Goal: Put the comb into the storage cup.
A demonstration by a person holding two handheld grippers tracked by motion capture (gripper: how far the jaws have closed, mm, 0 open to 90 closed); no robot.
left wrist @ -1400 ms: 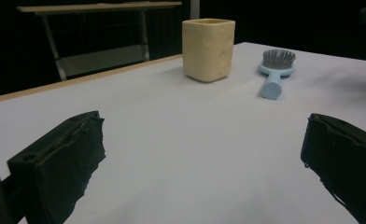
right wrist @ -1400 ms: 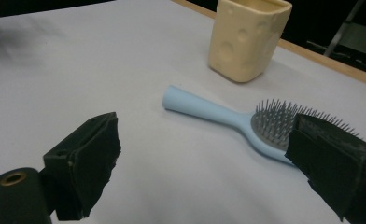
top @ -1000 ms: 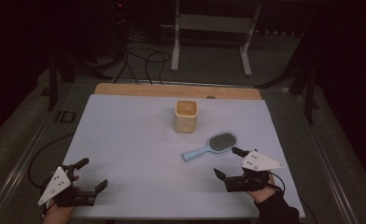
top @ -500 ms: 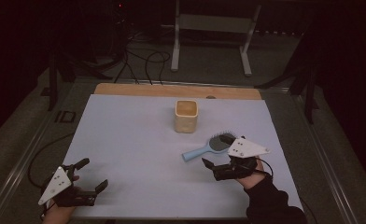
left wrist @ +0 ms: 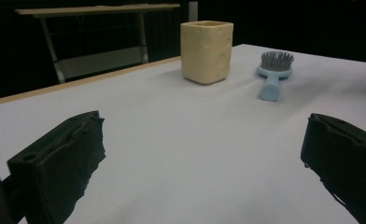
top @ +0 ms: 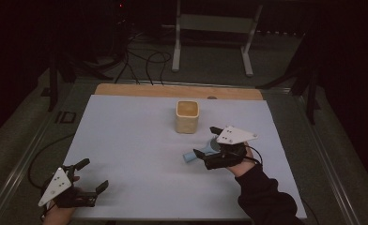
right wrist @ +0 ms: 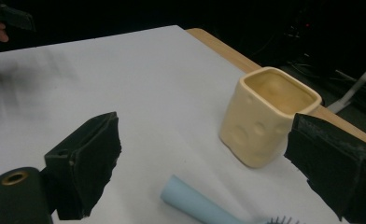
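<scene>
A light blue hairbrush lies right of the table's middle, bristles up, its handle pointing toward the left front. My right gripper hovers open just above it, one jaw either side of the handle, and covers most of the brush head. In the left gripper view the whole hairbrush shows. A cream square cup with dimpled sides stands upright behind the brush, empty as far as I see into the cup. My left gripper rests open at the front left, holding nothing.
A white sheet covers the table, with a bare wooden strip along the far edge. Beyond it are dark floor, cables and a metal stand. Open sheet lies between the two grippers.
My right gripper has moved forward and left from the front right, coming over the hairbrush head. The left gripper, cup and brush have stayed put.
</scene>
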